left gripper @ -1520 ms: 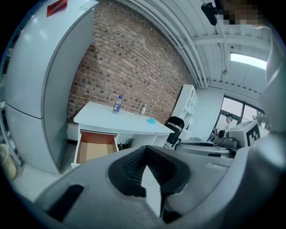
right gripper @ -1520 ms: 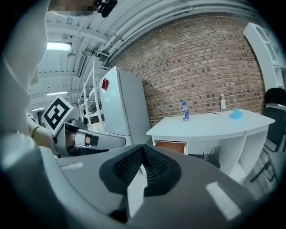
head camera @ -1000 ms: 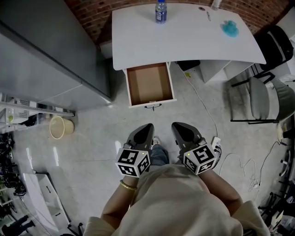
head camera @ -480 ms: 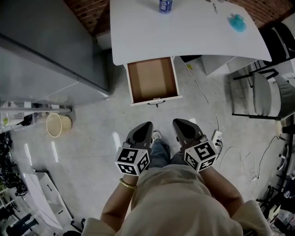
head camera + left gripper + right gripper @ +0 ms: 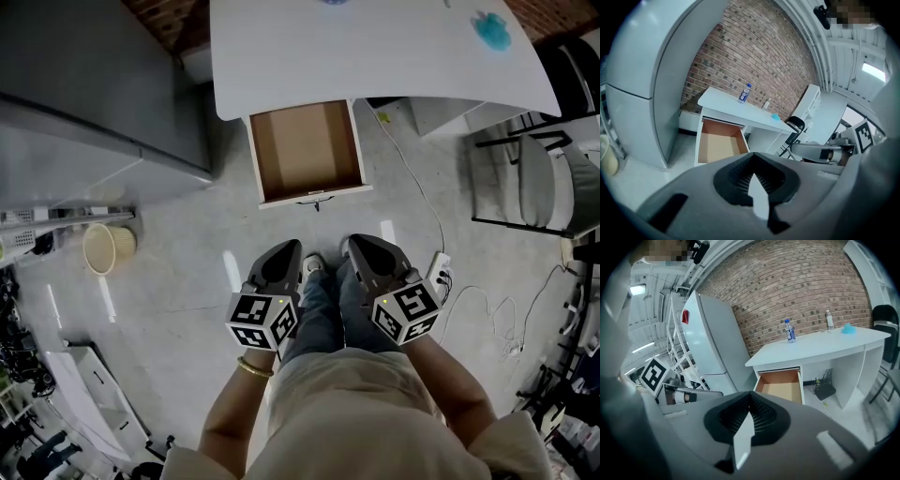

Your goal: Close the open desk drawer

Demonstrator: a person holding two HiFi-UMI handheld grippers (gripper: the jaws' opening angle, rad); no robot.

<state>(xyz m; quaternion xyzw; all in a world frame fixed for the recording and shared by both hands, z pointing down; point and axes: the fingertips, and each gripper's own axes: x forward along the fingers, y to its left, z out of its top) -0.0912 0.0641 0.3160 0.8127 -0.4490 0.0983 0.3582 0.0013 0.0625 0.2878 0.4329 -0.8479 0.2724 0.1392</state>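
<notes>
The white desk has one drawer pulled out, its brown inside bare, with a dark handle on the white front. My left gripper and right gripper hang side by side over the person's legs, a stretch of floor short of the drawer front. Both are shut with nothing between the jaws. In the left gripper view the left gripper points at the drawer from its left. In the right gripper view the right gripper faces the drawer from its right.
A tall grey cabinet stands left of the desk, with a beige waste basket on the floor beside it. A chair is at the right. A power strip and cable lie on the floor. A bottle stands on the desk.
The desk and drawer have come nearer and slid up the head view. Both grippers sank a little, still shut, and the person's legs now show between them.
</notes>
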